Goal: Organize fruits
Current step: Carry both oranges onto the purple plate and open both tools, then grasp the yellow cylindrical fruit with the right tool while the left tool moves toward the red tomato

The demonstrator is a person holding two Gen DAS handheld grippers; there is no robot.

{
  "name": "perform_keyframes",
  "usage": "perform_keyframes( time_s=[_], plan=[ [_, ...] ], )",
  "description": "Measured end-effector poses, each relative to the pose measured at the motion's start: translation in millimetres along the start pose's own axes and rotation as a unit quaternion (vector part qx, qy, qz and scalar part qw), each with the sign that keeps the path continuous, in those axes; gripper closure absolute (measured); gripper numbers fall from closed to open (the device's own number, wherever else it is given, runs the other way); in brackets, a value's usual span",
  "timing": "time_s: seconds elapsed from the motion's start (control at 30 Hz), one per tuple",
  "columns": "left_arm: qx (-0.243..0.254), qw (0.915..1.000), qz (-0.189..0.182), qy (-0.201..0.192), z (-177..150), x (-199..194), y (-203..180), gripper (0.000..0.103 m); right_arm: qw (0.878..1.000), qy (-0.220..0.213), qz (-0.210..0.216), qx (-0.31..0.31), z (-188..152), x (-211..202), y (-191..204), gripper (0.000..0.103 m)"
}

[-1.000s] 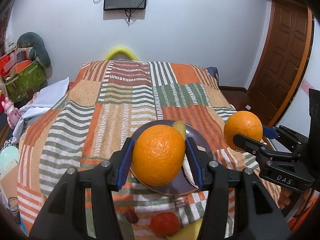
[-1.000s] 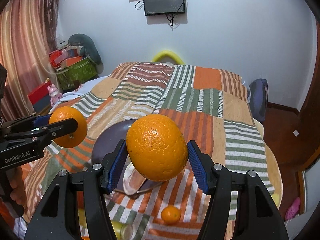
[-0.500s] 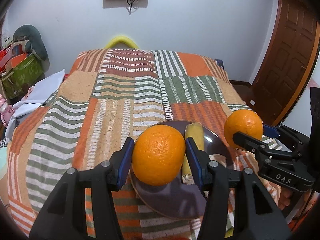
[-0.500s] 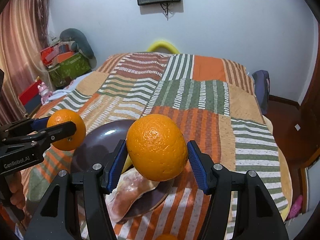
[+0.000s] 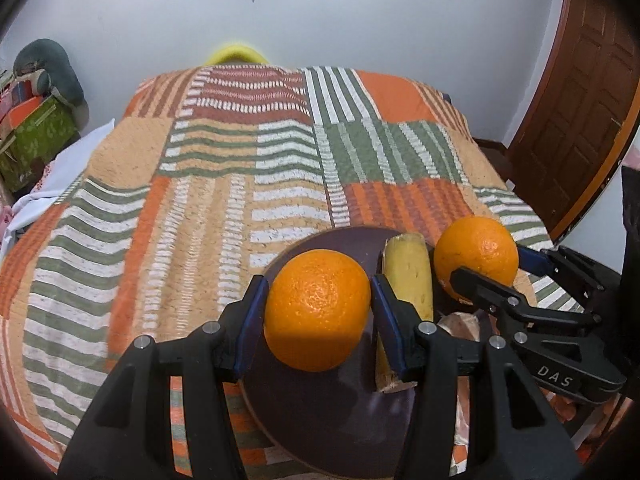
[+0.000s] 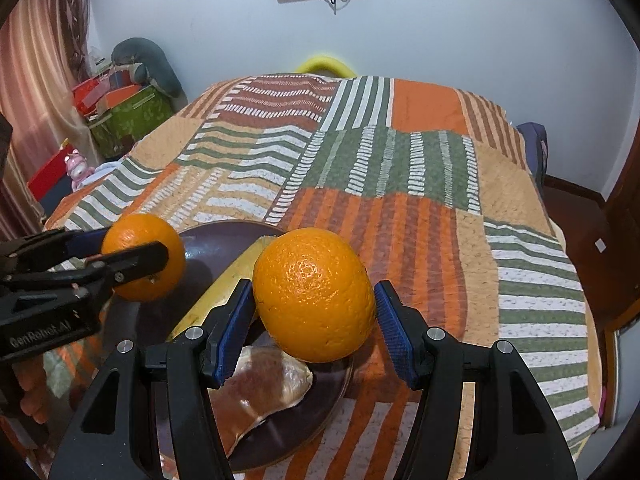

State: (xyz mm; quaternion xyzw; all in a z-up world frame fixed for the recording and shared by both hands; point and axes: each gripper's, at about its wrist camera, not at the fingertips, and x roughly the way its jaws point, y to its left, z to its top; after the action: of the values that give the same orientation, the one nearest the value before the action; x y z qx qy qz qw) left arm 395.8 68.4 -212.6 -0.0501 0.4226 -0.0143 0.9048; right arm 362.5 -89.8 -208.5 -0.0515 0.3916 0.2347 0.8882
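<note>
Both tools carry fruit over a dark plate (image 5: 320, 420) that lies on a bed covered by a striped patchwork blanket (image 5: 200, 208). Left tool (image 5: 318, 312) is clamped on an orange (image 5: 318, 310), its blue pads pressing the fruit from both sides, and hangs above the near left part of the plate. Right tool (image 6: 314, 308) is clamped on a second orange (image 6: 314, 294) in the same way, above the plate's right edge; in the left wrist view this tool (image 5: 486, 268) comes in from the right with its fruit (image 5: 476, 256) beside the plate's far rim.

On the plate lie a yellow banana (image 5: 408, 276), stretched from the far rim toward the near side between the two tools, and a brownish, glossy piece (image 6: 264, 384) just beside it at the near right. What that piece is I cannot tell. Neither orange touches the plate or the banana, as far as the views show.
</note>
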Motion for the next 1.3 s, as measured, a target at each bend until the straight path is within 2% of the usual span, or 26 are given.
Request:
perform_keyframes(
  time_s=[0.13, 0.27, 0.4, 0.57, 0.93, 1.13, 1.3],
  plan=[
    [0.007, 0.9999, 0.005, 0.011, -4, 9, -5, 0.051, 1.0, 0.005, 0.002, -0.001, 0, 5, 1, 0.045],
    [0.019, 0.9997, 0.013, 0.003, -4, 8, -9, 0.051, 1.0, 0.01, 0.003, -0.009, 0, 5, 3, 0.044],
    [0.029, 0.9993, 0.021, -0.012, -1, 0, -14, 0.042, 1.0, 0.011, 0.001, -0.021, -2, 5, 6, 0.044],
    [0.015, 0.9996, 0.016, -0.015, 0, -14, -10, 0.041, 1.0, -0.004, -0.004, -0.024, -1, -10, 6, 0.036],
    [0.003, 0.9992, 0.02, -0.035, -15, -77, -5, 0.041, 0.999, -0.033, -0.013, -0.036, -8, -69, 17, 0.035],
    [0.0, 0.999, 0.027, -0.035, -39, -115, 1, 0.04, 0.998, -0.036, -0.02, -0.049, -26, -98, 26, 0.032],
    [-0.01, 0.9992, 0.03, -0.024, -66, -134, 11, 0.037, 0.998, -0.022, -0.027, -0.053, -47, -109, 28, 0.032]
  ],
)
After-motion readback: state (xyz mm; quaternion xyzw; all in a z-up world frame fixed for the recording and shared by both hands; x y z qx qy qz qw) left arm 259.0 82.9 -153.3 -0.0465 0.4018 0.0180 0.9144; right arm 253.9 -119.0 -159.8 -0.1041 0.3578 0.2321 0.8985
